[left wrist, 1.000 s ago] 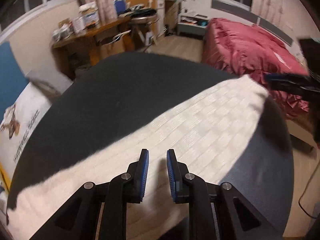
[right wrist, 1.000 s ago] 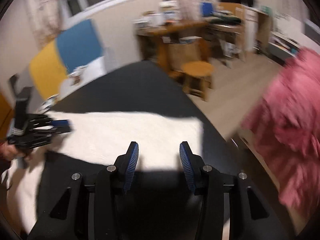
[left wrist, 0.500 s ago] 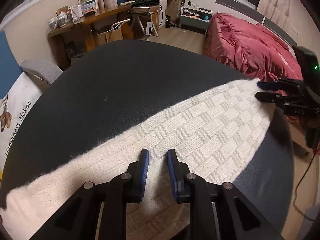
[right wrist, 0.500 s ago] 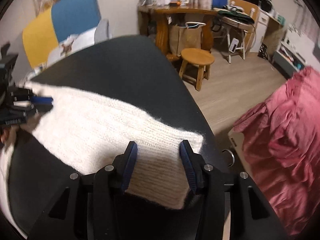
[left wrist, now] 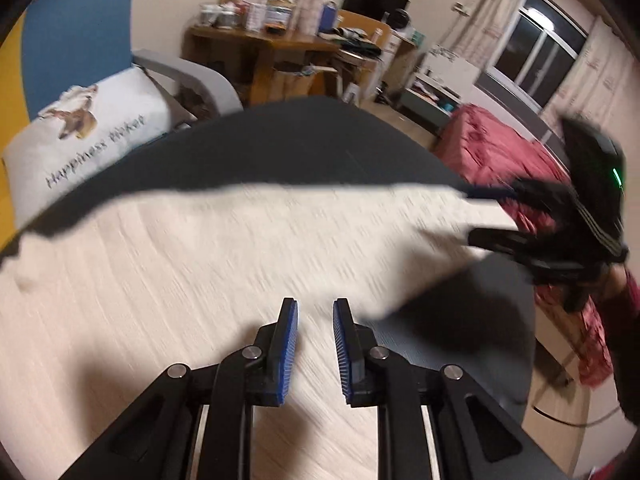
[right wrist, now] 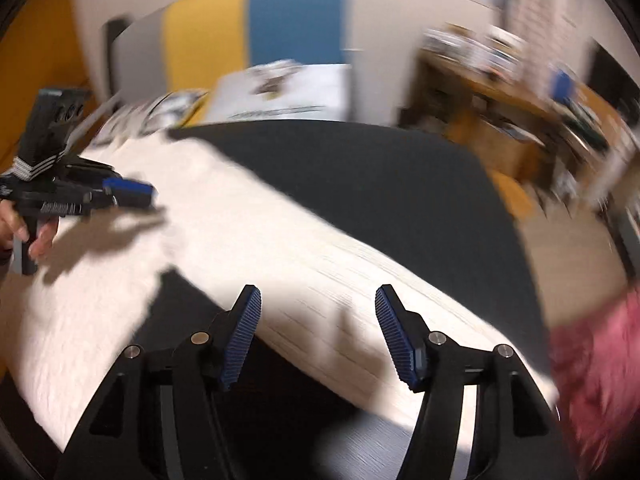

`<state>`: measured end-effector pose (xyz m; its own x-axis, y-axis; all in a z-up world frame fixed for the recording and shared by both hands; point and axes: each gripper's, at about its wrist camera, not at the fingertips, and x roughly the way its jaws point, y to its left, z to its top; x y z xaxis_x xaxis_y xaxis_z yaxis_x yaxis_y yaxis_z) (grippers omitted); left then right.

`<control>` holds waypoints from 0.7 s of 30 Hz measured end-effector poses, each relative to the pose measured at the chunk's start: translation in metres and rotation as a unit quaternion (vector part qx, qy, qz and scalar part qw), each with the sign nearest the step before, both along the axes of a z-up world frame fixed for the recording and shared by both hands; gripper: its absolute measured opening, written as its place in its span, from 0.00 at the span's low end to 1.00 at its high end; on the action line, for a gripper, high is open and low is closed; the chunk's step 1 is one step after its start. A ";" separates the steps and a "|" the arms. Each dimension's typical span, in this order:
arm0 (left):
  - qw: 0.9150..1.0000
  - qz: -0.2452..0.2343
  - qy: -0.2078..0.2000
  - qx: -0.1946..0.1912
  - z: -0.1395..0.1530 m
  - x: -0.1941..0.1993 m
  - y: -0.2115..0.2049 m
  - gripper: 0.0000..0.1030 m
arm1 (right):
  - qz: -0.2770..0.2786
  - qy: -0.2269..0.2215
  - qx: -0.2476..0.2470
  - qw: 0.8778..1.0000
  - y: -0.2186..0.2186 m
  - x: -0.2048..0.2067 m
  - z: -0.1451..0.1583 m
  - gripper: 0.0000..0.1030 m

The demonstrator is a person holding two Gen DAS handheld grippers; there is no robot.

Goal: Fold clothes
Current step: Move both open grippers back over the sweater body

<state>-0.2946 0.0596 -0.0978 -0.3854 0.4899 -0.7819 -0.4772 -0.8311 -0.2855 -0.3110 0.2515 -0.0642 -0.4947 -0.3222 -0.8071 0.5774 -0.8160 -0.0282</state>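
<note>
White knit sweater (left wrist: pixel 224 248) lay spread across dark desk (left wrist: pixel 304 140). Left hand-held gripper (left wrist: pixel 314 320) hovered over sweater, pads slightly apart, gripping nothing. Right hand-held gripper (right wrist: pixel 318 320) spread wide above sweater edge. Both views blurred.

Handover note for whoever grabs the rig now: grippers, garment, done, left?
Left gripper: fingers a little apart, nothing between them, over the cream knit.
Right gripper: fingers wide open, empty, over the knit's narrow end.
Knit lies spread across the dark round table, one part stretching toward the right gripper; both views are motion-blurred.
Done: garment laid out; no finished fold visible.
Left: regrasp an edge and fold; probably start from the narrow end.
</note>
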 end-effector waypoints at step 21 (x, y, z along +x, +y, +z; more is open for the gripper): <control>0.995 -0.017 -0.050 0.080 -0.022 0.041 -0.004 0.17 | -0.044 -0.049 0.067 0.996 -0.063 -0.067 -0.055 0.95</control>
